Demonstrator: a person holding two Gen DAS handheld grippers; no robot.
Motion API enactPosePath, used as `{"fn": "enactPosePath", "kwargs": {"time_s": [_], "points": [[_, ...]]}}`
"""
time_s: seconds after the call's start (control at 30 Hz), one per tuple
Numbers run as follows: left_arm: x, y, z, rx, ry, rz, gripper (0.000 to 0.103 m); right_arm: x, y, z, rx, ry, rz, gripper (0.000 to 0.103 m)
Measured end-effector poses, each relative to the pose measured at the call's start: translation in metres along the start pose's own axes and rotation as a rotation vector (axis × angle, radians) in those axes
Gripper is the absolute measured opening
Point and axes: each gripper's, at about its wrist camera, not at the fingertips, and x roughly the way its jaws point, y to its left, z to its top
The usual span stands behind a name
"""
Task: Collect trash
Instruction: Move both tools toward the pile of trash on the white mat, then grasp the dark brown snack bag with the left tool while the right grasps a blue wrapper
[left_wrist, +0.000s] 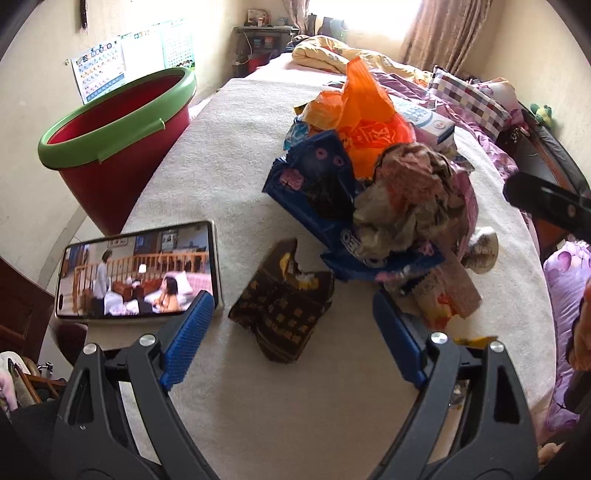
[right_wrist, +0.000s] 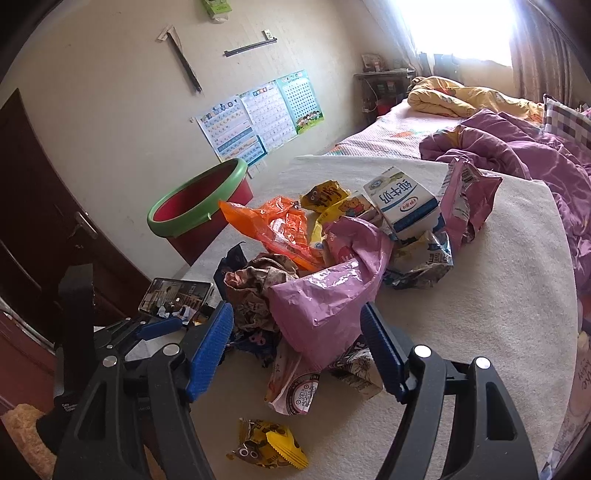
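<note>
The bed (right_wrist: 480, 236), covered with a cream blanket, carries all the trash; a purple quilt (right_wrist: 517, 155) lies bunched along its far side. A red bucket with a green rim (left_wrist: 110, 136) stands beside the bed near the wall, well apart from the heap. The heap sits in the middle of the blanket. Its largest piece is a pink plastic bag (right_wrist: 325, 291), crumpled, lying just ahead of my right tool (right_wrist: 297, 334). An orange plastic bag (left_wrist: 365, 110) rises at the far side of the heap, next to a white and blue milk carton (right_wrist: 402, 203) lying on its side. A dark blue biscuit wrapper (left_wrist: 314, 184) rests against a ball of crumpled brownish paper (left_wrist: 406, 199). A phone (left_wrist: 138, 269) lies flat on the blanket near the bucket, its screen lit. A brown snack wrapper (left_wrist: 284, 306) lies apart from the heap, between the fingers of my left tool (left_wrist: 293, 306), which is wide open and holds nothing; whether its pads touch the wrapper cannot be told. My right tool is likewise wide open and empty, its fingers to either side of the pink bag's near end. A small yellow sweet wrapper (right_wrist: 269, 446) lies alone on the blanket below the right tool.
</note>
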Motion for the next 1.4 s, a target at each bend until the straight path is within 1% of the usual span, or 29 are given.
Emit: {"fn": "enactPosePath", "kwargs": {"time_s": [0.1, 0.17, 0.27, 0.33, 0.4, 0.43, 0.47, 0.5, 0.53, 0.57, 0.63, 0.67, 0.73, 0.83, 0.87, 0.9, 0.97, 1.03, 1.13, 1.2, 1.3, 1.4], "points": [[0.001, 0.005, -0.001, 0.020, 0.007, 0.003, 0.085, 0.000, 0.001, -0.003, 0.008, 0.000, 0.003, 0.069], [0.003, 0.006, -0.001, 0.024, 0.012, -0.001, 0.082, -0.001, 0.003, -0.003, 0.001, -0.002, -0.001, 0.069], [0.008, 0.009, 0.004, 0.041, 0.018, -0.023, 0.082, -0.002, 0.007, 0.000, -0.007, -0.031, -0.020, 0.069], [0.013, 0.010, 0.008, 0.074, 0.032, -0.038, 0.080, -0.003, 0.008, 0.002, 0.009, -0.047, -0.042, 0.069], [0.018, 0.012, 0.013, 0.105, 0.044, -0.068, 0.079, -0.004, 0.010, 0.005, 0.025, -0.058, -0.060, 0.069], [0.022, 0.013, 0.016, 0.121, 0.050, -0.086, 0.077, -0.005, 0.012, 0.006, 0.025, -0.070, -0.079, 0.069], [0.026, 0.014, 0.017, 0.137, 0.060, -0.105, 0.072, -0.006, 0.014, 0.006, 0.033, -0.080, -0.107, 0.069], [0.032, 0.016, 0.018, 0.145, 0.089, -0.114, 0.067, -0.007, 0.014, 0.006, 0.059, -0.075, -0.121, 0.071], [0.034, 0.020, 0.019, 0.143, 0.091, -0.126, 0.060, -0.009, 0.016, 0.005, 0.074, -0.081, -0.104, 0.071], [0.033, 0.023, 0.020, 0.142, 0.081, -0.141, 0.055, -0.007, 0.018, 0.003, 0.063, -0.078, -0.110, 0.071], [0.034, 0.029, 0.022, 0.138, 0.084, -0.180, 0.054, 0.003, 0.020, -0.002, 0.049, -0.032, -0.177, 0.070], [0.033, 0.032, 0.023, 0.148, 0.087, -0.206, 0.054, 0.005, 0.018, -0.006, 0.092, -0.021, -0.177, 0.070], [0.031, 0.036, 0.026, 0.178, 0.075, -0.226, 0.054, 0.000, 0.016, -0.016, 0.195, -0.036, -0.158, 0.070], [0.026, 0.046, 0.034, 0.170, 0.055, -0.269, 0.053, -0.003, 0.024, -0.025, 0.199, -0.032, -0.250, 0.070], [0.021, 0.047, 0.036, 0.175, 0.038, -0.277, 0.053, -0.005, 0.028, -0.025, 0.203, -0.045, -0.257, 0.070], [0.016, 0.048, 0.038, 0.184, 0.017, -0.278, 0.053, -0.007, 0.033, -0.022, 0.192, -0.061, -0.267, 0.070], [0.007, 0.049, 0.040, 0.187, -0.018, -0.279, 0.053, -0.005, 0.047, -0.013, 0.122, -0.081, -0.305, 0.070], [-0.002, 0.052, 0.041, 0.178, -0.050, -0.278, 0.053, 0.008, 0.059, -0.002, 0.063, -0.043, -0.308, 0.070], [-0.017, 0.057, 0.043, 0.163, -0.096, -0.265, 0.053, 0.028, 0.067, 0.011, 0.014, -0.002, -0.279, 0.070], [-0.025, 0.058, 0.043, 0.147, -0.119, -0.250, 0.053, 0.042, 0.070, 0.016, -0.016, 0.034, -0.281, 0.070], [-0.032, 0.060, 0.044, 0.108, -0.142, -0.218, 0.053, 0.057, 0.070, 0.018, -0.059, 0.072, -0.273, 0.070], [-0.038, 0.065, 0.045, 0.069, -0.139, -0.177, 0.053, 0.071, 0.065, 0.019, -0.089, 0.113, -0.281, 0.070]]}}
